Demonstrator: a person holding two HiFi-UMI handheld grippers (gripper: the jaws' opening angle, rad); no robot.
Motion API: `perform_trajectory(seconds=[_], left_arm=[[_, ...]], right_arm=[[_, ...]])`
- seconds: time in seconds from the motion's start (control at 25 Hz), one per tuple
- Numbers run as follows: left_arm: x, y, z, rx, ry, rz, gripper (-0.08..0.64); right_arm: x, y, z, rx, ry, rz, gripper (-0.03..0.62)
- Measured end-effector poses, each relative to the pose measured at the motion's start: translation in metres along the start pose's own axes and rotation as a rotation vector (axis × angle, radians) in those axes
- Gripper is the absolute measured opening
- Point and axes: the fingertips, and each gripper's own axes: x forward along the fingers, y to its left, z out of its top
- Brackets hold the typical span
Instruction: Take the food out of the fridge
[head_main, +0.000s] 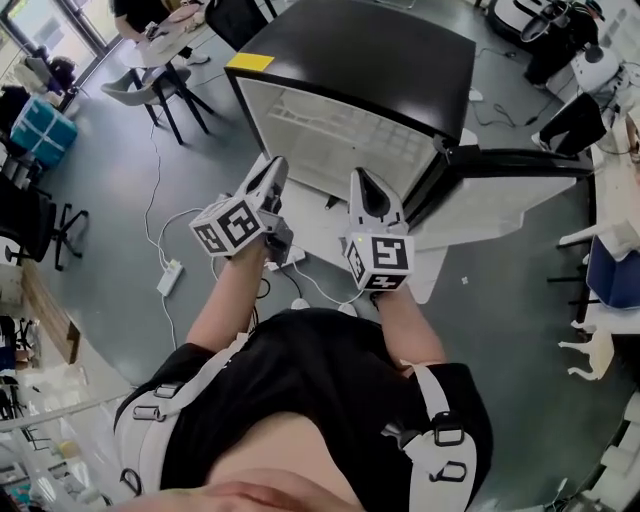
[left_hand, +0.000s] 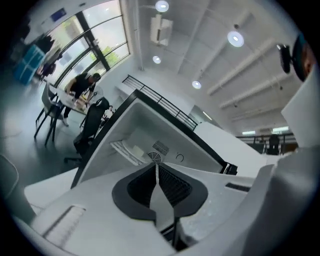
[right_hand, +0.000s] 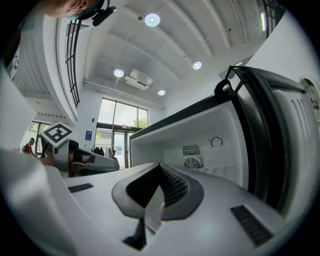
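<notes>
A small fridge (head_main: 370, 60) with a black top stands in front of me, its door (head_main: 500, 195) swung open to the right. The white inside (head_main: 340, 135) shows a wire shelf; I see no food in the part that shows. My left gripper (head_main: 277, 168) points level at the opening, shut and empty, pads together (left_hand: 156, 167). Beside it, my right gripper (head_main: 361, 180) is also shut with nothing held (right_hand: 159, 167). The right gripper view shows the fridge's back wall (right_hand: 200, 145) with a fan grille, the door (right_hand: 280, 140) at the right, and the left gripper (right_hand: 95, 162) at the left.
A power strip (head_main: 168, 277) and cables lie on the grey floor to the left of my legs. A chair (head_main: 150, 85) and a table stand at the far left, with a blue box (head_main: 40, 130) near them. White furniture (head_main: 600, 240) lines the right side.
</notes>
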Motion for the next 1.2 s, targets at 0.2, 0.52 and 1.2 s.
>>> perform_trajectory(seconds=[0.2,0.52,1.2], left_arm=[[0.025,0.029,-0.001,-0.388,-0.015,-0.09,0.128],[0.087,0.078,-0.013,-0.687,-0.02,-0.066,0.176],[0.16,0.116,-0.02,-0.679,-0.031,0.152,0.255]], right_arm=[[-0.001,-0.008,-0.009,0.0,0.019,-0.053,0.008],[-0.01,-0.029,-0.013,-0.017,0.035,-0.131,0.008],[-0.031,-0.045,-0.012,-0.037,0.045,-0.188,0.008]])
